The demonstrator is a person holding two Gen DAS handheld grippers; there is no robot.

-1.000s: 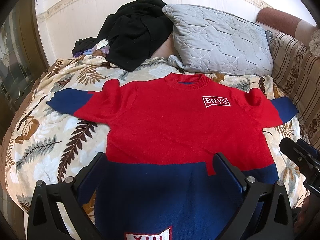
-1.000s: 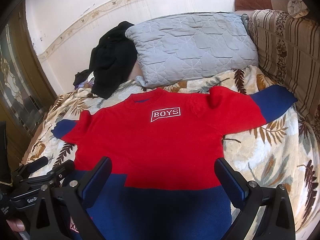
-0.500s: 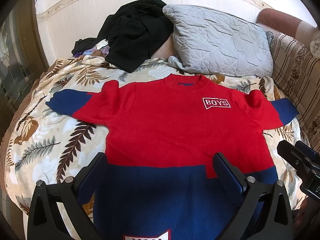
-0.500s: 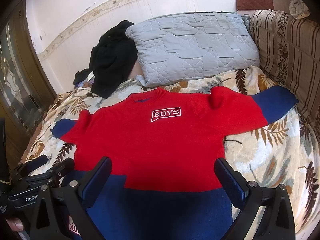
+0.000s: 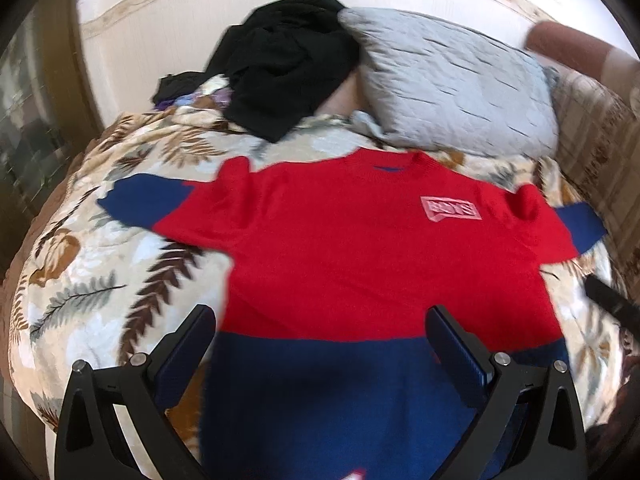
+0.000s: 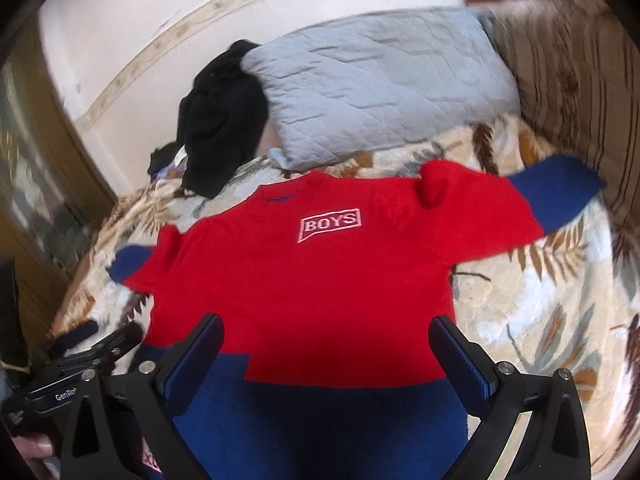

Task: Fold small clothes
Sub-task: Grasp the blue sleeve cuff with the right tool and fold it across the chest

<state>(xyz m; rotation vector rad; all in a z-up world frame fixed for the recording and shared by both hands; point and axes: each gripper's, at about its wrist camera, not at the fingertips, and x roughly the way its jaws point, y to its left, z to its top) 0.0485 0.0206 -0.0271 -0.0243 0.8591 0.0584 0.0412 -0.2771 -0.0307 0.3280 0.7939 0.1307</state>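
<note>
Red-and-navy "BOYS" sweater point(image 5: 360, 264) spread flat, front up, on leaf-print bedspread point(image 5: 92, 272), collar far, navy hem nearest both tools, sleeves out sideways. Left gripper point(image 5: 320, 344) over hem's left half, jaws spread, empty. Right gripper point(image 6: 326, 354) over hem's right half, jaws spread, empty. Likely next: sleeve fold, each nearer own side. Grey pillow point(image 6: 376, 92) beyond collar
</note>
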